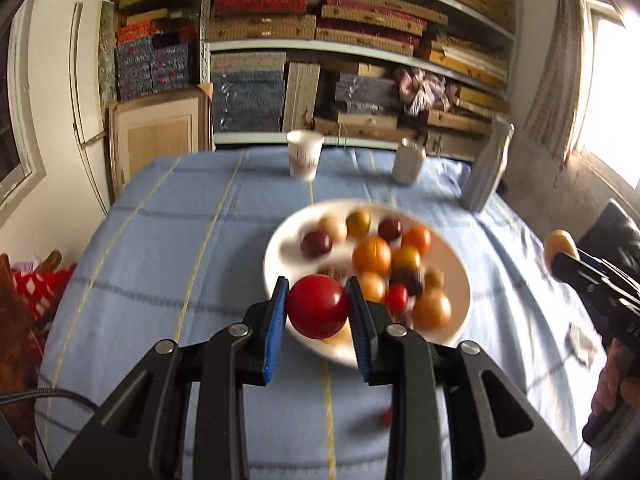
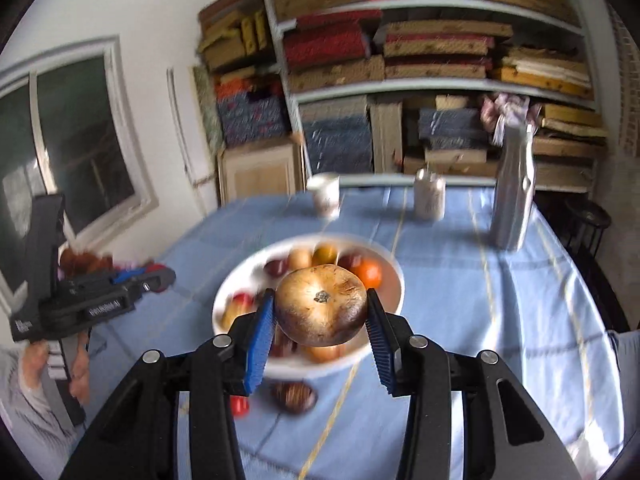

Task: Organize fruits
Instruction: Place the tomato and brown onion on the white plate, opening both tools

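Left view, my left gripper (image 1: pixel 318 306): closed on red fruit (image 1: pixel 318 306), lower centre.
Left view, plate (image 1: pixel 460 300): just ahead of the jaws and slightly right, heaped with fruit.
Right view, my right gripper (image 2: pixel 321 312): clamped on brown fruit (image 2: pixel 321 306), stem toward camera.
Right view, plate (image 2: pixel 394 276): directly behind the fruit, centre frame.
Nearer arm: I cannot tell; both hang at the near rim.
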Demonstrator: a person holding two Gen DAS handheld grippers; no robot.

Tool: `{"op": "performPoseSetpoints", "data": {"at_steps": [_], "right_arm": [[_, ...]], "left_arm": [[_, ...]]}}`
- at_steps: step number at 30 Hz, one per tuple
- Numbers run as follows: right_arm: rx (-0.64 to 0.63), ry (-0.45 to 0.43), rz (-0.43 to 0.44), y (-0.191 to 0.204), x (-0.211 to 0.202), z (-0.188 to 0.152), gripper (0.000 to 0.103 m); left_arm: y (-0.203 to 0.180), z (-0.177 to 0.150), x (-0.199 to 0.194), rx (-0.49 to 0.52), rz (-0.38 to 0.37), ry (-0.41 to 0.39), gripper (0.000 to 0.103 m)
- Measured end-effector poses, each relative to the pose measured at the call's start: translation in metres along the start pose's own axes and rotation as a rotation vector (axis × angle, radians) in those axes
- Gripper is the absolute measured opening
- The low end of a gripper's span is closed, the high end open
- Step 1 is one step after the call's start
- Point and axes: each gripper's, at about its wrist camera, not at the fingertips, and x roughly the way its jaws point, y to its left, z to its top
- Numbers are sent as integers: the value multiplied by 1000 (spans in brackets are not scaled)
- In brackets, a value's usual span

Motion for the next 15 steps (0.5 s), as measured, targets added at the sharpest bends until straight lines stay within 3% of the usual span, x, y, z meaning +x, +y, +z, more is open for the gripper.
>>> {"op": "performPoseSetpoints", "data": {"at_steps": [6, 15], "right_arm": [[18, -22, -3, -1, 41, 19, 45], [10, 114, 6, -5, 116, -12, 45]], "left_arm": [[-17, 23, 45, -23, -28, 21, 29], [-18, 9, 112, 6, 0, 112, 29]]}}
